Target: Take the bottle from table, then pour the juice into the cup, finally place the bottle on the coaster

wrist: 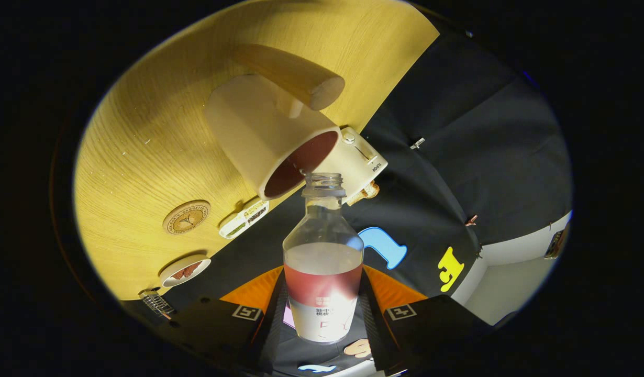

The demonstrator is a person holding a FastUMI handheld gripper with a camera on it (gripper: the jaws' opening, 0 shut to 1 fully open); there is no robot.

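Note:
My gripper [323, 314] is shut on a clear, uncapped bottle [323, 246] with a red and white label, both fingers pressing its lower body. The whole view is rolled, so the bottle is tipped sideways relative to the wooden table [144, 131]. Its open mouth sits right at the rim of a cream cup [259, 131] with a thick wooden handle. The cup's inside looks dark red. I cannot make out liquid moving at the mouth. A round cork coaster [186, 217] lies on the table beside the cup, apart from it.
A cream toaster [358, 157] stands behind the cup near the table's edge. A small white dish [185, 270] with reddish bits and a flat white packet [243, 218] lie near the coaster. The black cloth wall hangs beyond the table.

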